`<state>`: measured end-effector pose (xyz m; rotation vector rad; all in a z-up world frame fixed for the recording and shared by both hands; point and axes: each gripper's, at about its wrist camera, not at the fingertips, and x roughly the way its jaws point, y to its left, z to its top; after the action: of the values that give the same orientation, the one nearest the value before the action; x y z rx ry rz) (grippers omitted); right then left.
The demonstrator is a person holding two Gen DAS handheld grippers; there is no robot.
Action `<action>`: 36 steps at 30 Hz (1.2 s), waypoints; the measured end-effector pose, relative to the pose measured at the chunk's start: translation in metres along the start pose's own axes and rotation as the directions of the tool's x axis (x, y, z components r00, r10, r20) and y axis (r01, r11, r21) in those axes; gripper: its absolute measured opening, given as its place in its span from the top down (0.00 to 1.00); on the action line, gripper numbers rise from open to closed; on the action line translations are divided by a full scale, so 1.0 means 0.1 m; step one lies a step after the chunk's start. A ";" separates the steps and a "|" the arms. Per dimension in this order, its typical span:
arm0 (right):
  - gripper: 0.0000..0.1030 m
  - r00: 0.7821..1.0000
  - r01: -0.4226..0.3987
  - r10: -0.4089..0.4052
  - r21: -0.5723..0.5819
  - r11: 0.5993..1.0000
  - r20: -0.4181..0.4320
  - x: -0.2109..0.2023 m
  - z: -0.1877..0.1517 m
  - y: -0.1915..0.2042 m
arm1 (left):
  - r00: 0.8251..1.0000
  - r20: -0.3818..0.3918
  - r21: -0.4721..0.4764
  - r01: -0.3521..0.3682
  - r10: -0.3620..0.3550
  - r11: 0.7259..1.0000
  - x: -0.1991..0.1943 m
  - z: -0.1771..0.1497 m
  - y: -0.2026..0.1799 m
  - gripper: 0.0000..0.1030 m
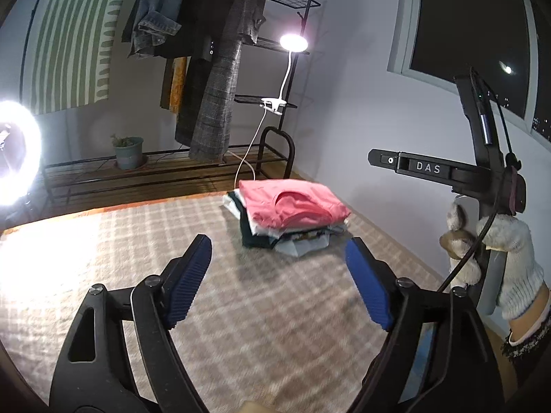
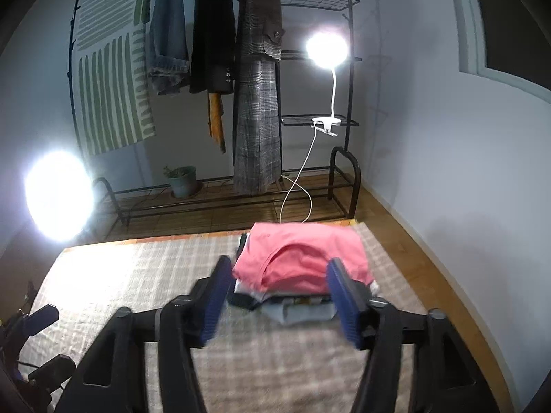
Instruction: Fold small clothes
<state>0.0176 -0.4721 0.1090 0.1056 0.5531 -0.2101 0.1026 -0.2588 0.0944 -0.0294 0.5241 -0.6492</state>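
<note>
A stack of folded clothes [image 1: 292,220] lies on the checked rug [image 1: 103,258], with a folded pink garment [image 1: 292,203] on top. It also shows in the right wrist view [image 2: 303,258]. My left gripper [image 1: 279,258] is open and empty above the rug, short of the stack. My right gripper [image 2: 279,289] is open and empty, its blue fingers either side of the stack's near edge, apart from it. In the left wrist view the right gripper's body [image 1: 482,172] is held by a gloved hand [image 1: 509,258] at the right.
A clothes rack [image 2: 310,120] with hanging coats [image 2: 258,103] stands at the back, with a clip lamp [image 2: 327,51] on it and a potted plant [image 2: 182,179] on its base. A ring light [image 2: 58,196] glares at left. The wall [image 2: 447,172] and wood floor [image 2: 413,241] run along the right.
</note>
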 end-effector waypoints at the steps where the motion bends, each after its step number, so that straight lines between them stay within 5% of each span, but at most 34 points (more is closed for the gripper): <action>1: 0.34 1.000 0.007 -0.007 0.006 1.000 0.009 -0.05 -0.08 0.05 | 1.000 -0.003 0.010 -0.008 0.008 1.000 -0.04 -0.04 0.01 0.19; 13: 0.00 0.997 0.053 -0.055 0.032 0.998 0.047 -0.16 -0.63 0.39 | 0.999 0.011 0.037 -0.054 0.053 0.998 -0.24 -0.40 0.16 0.05; 24: 0.00 0.996 0.064 -0.068 0.068 0.996 0.052 0.17 -0.98 0.50 | 0.990 -0.062 0.045 -0.125 0.128 0.991 0.01 -0.61 0.33 0.00; 36: 0.00 0.997 0.060 -0.063 0.070 0.996 0.042 0.44 -0.97 0.59 | 0.982 -0.111 0.060 -0.146 0.152 0.987 0.19 -0.70 0.38 0.00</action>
<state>0.0178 -0.4072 0.0063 0.1508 0.5056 -0.2910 0.1034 -0.2299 0.0178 0.0962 0.6142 -0.5191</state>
